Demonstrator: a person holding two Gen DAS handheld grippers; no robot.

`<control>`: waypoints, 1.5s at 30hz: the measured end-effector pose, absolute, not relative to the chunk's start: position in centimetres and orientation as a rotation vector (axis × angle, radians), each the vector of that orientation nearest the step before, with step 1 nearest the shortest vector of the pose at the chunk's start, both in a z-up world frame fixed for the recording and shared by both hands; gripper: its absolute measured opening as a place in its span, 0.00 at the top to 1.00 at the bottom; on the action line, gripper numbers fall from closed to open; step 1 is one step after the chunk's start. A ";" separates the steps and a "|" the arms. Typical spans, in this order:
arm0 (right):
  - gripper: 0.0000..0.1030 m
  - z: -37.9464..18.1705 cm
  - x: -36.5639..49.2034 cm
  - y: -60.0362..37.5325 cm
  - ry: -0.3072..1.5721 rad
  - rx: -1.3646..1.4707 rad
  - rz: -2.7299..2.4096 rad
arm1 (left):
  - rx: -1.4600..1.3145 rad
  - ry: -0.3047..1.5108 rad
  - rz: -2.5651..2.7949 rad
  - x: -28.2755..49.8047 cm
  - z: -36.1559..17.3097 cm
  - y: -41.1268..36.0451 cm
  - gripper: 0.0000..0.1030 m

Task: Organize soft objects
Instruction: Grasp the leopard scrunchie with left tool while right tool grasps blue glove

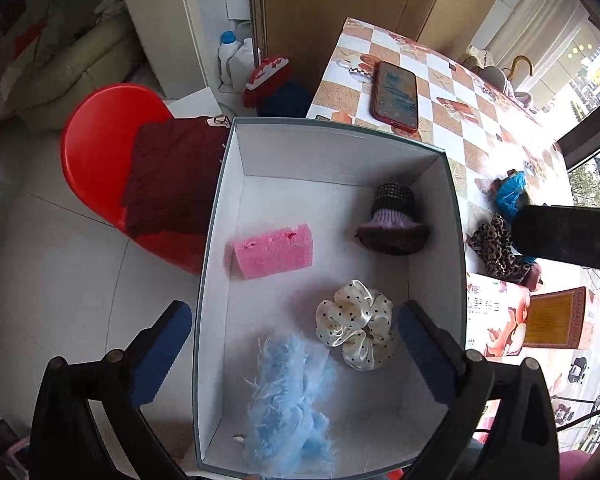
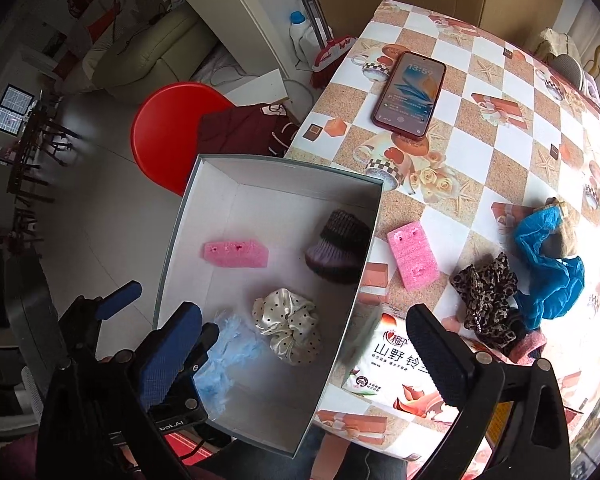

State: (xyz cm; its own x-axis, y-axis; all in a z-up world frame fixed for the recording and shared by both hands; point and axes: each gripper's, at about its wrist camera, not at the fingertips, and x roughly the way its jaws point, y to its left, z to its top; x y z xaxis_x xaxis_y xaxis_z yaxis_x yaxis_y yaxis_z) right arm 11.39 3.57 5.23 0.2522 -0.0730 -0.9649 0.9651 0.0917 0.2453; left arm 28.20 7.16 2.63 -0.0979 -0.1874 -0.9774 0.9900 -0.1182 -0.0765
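While both the left gripper [image 1: 296, 360] and right gripper [image 2: 312, 360] hang with fingers wide and empty, the pink foam block [image 2: 413, 255] lying on the tabletop [image 2: 500, 140] just right of the box [image 2: 172, 240] looks light and squashy, best pinched gently across its narrow sides.

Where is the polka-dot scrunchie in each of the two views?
Left wrist: the polka-dot scrunchie lies in the box, lower right of centre, above the blue fluff.
Right wrist: the scrunchie lies lower centre, right of the fluff.
Shared landmark: the pink sponge in the box.
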 end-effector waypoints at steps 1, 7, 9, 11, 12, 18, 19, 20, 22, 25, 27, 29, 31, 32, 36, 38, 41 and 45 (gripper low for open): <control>0.00 5.3 10.7 3.6 1.002 1.214 -1.015 | 1.101 1.078 -1.442 28.0 2.7 6.9 0.00; 0.00 7.5 5.3 4.4 0.940 1.296 -1.097 | 1.132 1.080 -1.504 25.5 3.5 5.3 0.00; 0.00 8.7 2.6 4.6 0.904 1.324 -1.141 | 1.151 1.082 -1.551 24.1 4.0 4.5 0.00; 0.00 10.0 -0.7 5.0 0.866 1.352 -1.198 | 1.180 1.073 -1.606 22.3 4.6 3.6 0.00; 0.00 10.6 -2.6 5.2 0.846 1.371 -1.230 | 1.198 1.068 -1.634 21.3 4.9 3.2 0.00; 0.00 11.5 -14.1 7.4 0.771 1.515 -1.436 | 1.375 1.024 -1.789 13.3 5.7 1.6 0.00; 0.00 11.0 -15.6 7.6 0.790 1.532 -1.461 | 1.422 1.024 -1.810 11.7 5.3 1.6 0.00; 0.00 10.3 -16.9 7.8 0.806 1.553 -1.469 | 1.472 1.013 -1.827 10.0 4.9 1.5 0.00; 0.00 8.4 -19.0 8.1 0.811 1.600 -1.457 | 1.561 0.941 -1.851 6.6 3.6 1.6 0.00; 0.00 4.8 -20.4 7.6 0.817 1.666 -1.377 | 1.709 0.839 -1.842 1.9 0.4 1.5 0.00; 0.00 2.3 -20.5 6.5 0.858 1.686 -1.305 | 1.799 0.790 -1.836 -0.5 -1.8 1.3 0.00; 0.00 -0.3 -20.5 5.3 0.898 1.693 -1.250 | 1.869 0.744 -1.818 -2.2 -3.6 1.2 0.00; 0.00 -2.6 -20.6 3.9 0.930 1.696 -1.231 | 1.908 0.714 -1.785 -3.3 -5.2 0.7 0.00; 0.00 -3.7 -20.7 3.3 0.943 1.699 -1.223 | 1.923 0.724 -1.773 -3.7 -5.9 0.6 0.00; 0.00 -8.5 -20.2 1.5 1.005 1.744 -1.139 | 1.998 0.811 -1.709 -4.8 -9.1 0.6 0.00; 0.00 -10.4 -20.1 1.4 1.069 1.739 -1.137 | 2.029 0.790 -1.657 -5.2 -10.7 0.7 0.00; 0.00 -11.4 -21.8 2.5 1.149 1.711 -1.245 | 2.015 0.677 -1.602 -5.3 -11.8 0.5 0.00; 0.00 -10.6 -27.3 5.6 1.170 1.729 -1.457 | 1.922 0.561 -1.528 -4.3 -11.2 -2.0 0.00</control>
